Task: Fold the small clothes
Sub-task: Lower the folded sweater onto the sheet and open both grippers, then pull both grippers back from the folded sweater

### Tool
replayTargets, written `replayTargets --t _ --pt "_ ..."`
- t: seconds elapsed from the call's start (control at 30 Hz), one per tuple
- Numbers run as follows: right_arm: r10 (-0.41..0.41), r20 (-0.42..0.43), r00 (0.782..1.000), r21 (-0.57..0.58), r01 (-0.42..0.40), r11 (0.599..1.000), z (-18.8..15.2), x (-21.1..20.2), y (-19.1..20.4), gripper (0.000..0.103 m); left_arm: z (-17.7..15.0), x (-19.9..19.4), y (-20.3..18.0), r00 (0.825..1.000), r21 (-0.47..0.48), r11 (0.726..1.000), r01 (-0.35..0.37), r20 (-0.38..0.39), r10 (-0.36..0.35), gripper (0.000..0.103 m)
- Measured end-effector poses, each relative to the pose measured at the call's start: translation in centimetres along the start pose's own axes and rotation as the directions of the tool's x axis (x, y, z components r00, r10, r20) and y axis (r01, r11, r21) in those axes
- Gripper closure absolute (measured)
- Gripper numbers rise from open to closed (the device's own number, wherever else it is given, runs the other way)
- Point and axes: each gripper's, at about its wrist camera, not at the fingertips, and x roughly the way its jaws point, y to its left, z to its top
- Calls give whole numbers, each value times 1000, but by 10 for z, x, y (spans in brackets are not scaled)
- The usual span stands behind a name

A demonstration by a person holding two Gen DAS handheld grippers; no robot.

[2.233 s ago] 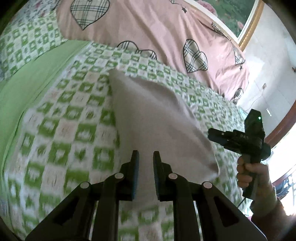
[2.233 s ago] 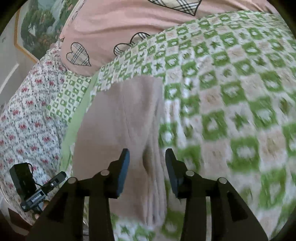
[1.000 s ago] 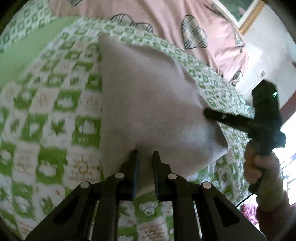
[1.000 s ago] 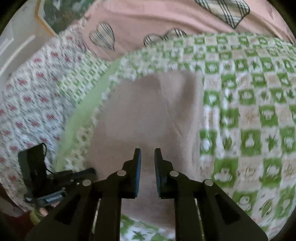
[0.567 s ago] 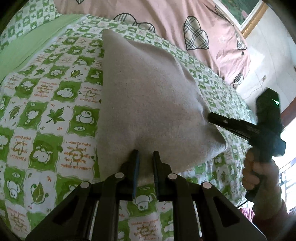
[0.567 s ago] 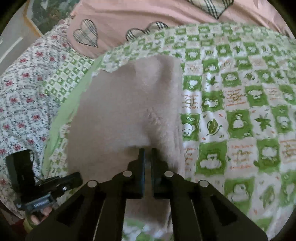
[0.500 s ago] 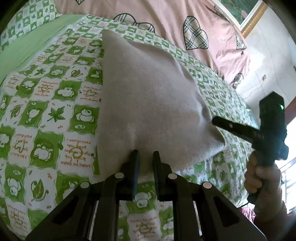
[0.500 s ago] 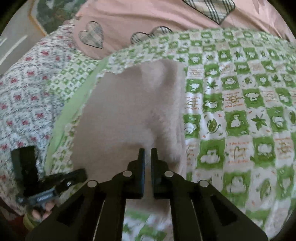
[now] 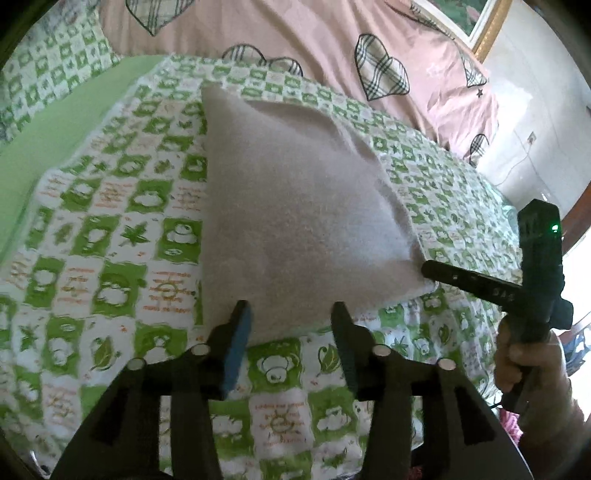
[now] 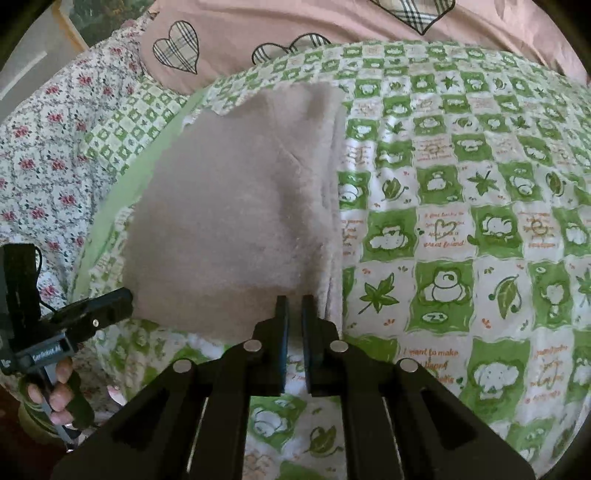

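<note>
A folded beige fleece garment (image 9: 295, 206) lies flat on the green-and-white checked bedspread (image 9: 110, 236). My left gripper (image 9: 291, 321) is open, its fingers just short of the garment's near edge, holding nothing. My right gripper (image 10: 293, 314) is shut on the garment's (image 10: 236, 206) near right corner. In the left wrist view the right gripper (image 9: 428, 267) touches the garment's right corner. In the right wrist view the left gripper (image 10: 122, 299) sits at the garment's left corner.
A pink heart-print duvet (image 9: 295, 40) lies at the back of the bed. A floral sheet (image 10: 44, 147) and a green border strip (image 10: 122, 192) lie to the left. A framed picture (image 9: 480, 22) hangs on the wall. The bed's front edge is close below the grippers.
My left gripper has opened and let go of the garment's near edge. The right gripper stays shut on its corner. The garment now lies flat.
</note>
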Motion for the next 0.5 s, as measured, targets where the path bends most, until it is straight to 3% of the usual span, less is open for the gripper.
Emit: replayTargets --t 0.1,0.3,0.5 --pt "2 38 999 8 -2 1000 -7 -17 4 66 -2 -12 3 999 -1 1000 -30 13 30 52" --pt "0 59 998 14 -1 1000 -21 -34 9 63 -6 -22 14 995 -2 995 -99 31 99 45" --pt "-22 53 998 13 21 1000 -37 -41 14 45 -16 -26 16 987 7 987 -161 24 161 32"
